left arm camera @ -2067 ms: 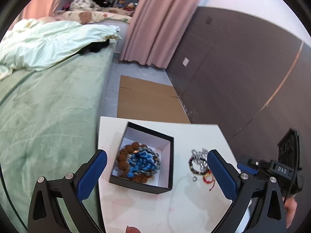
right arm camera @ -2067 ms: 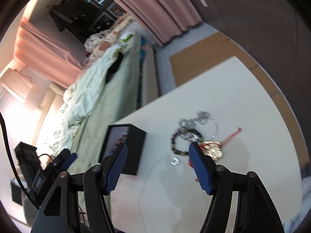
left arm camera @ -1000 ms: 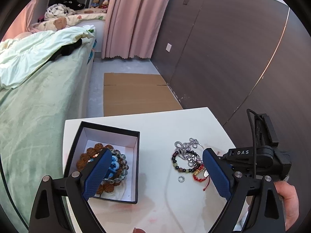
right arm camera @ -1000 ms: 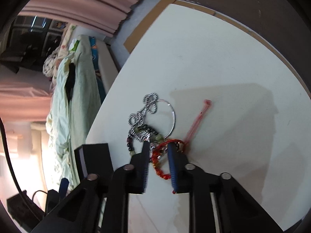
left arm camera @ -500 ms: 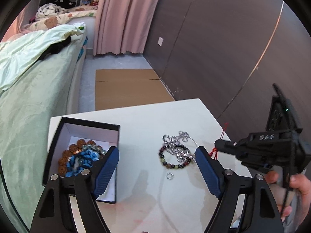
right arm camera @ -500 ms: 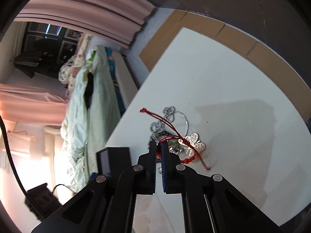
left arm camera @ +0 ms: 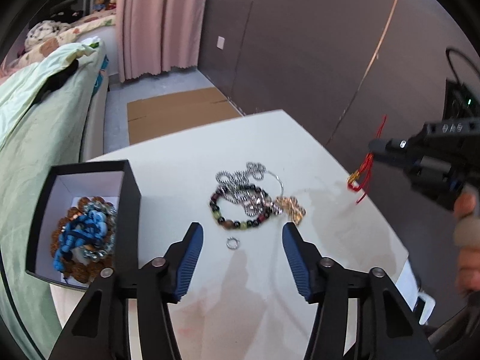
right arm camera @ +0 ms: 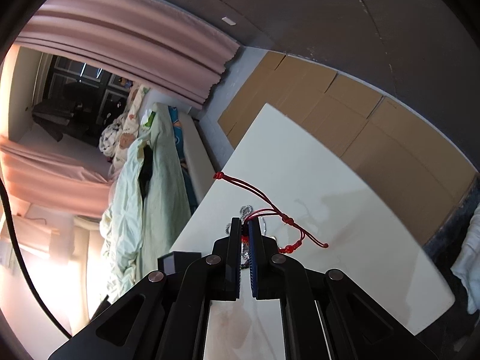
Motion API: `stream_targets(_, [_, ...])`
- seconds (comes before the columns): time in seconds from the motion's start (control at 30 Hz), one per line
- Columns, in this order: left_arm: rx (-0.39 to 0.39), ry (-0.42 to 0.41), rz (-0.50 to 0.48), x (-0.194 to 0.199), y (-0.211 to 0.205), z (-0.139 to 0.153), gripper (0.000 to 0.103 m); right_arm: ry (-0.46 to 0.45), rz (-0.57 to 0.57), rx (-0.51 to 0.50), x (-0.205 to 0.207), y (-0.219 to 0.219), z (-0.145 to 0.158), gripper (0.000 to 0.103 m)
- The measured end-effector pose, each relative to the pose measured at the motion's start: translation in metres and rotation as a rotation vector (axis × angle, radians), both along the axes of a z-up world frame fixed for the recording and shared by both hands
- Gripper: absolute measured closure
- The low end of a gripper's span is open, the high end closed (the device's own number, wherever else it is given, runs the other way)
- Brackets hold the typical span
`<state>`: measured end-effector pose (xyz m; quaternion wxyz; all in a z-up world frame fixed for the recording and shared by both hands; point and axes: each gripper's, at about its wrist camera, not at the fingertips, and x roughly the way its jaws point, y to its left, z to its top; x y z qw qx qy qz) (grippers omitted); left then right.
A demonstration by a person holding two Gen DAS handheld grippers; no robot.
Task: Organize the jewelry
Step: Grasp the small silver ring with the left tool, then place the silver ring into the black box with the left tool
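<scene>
Red knotted cord bracelet (right arm camera: 271, 210) hangs pinched in the closed right tool (right arm camera: 245, 230), lifted clear of the white worktop (left arm camera: 315, 180). The left tool (left arm camera: 241, 237), jaws just narrowing and half-open with nothing between them, hovers over the small silver ring (left arm camera: 232, 243) beside the dark beaded bracelet (left arm camera: 240, 210).

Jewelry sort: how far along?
Done: brown and blue bead strands lie in the black box. In hand: right gripper is shut on the red cord bracelet, lifted off the table. Left: beaded bracelet, silver chain, gold piece, small ring.
</scene>
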<state>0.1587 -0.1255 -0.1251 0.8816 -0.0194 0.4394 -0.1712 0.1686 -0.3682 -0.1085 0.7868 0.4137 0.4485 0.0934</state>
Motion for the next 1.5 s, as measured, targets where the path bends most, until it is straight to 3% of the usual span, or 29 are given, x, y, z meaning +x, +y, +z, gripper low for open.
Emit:
stream_targets(0.13, [0.045,0.024,-0.003,0.004,-0.008,-0.016,0.048,-0.004,0.000,0.001,-0.001,-0.003,0.001,0.097])
stream_targets(0.3, [0.092,0.045,-0.002,0.011,-0.013,-0.033,0.060,-0.011,0.014,0.000,-0.001,-0.002,0.003,0.097])
stream_targets(0.63, [0.147,0.044,-0.017,0.018,-0.023,-0.048,0.067,-0.015,0.035,-0.005,0.001,0.000,0.005,0.097])
stream_targets(0.73, [0.174,0.042,-0.008,0.020,-0.023,-0.048,0.089,-0.014,0.035,-0.008,0.002,0.002,0.004,0.097])
stream_targets(0.93, [0.138,0.037,-0.032,0.016,-0.021,-0.043,0.092,-0.016,0.048,-0.013,0.003,0.007,0.004,0.097])
stream_targets(1.5, [-0.041,-0.090,0.079,-0.002,0.045,0.034,0.092,-0.100,0.140,-0.013,0.001,0.058,0.013,0.097])
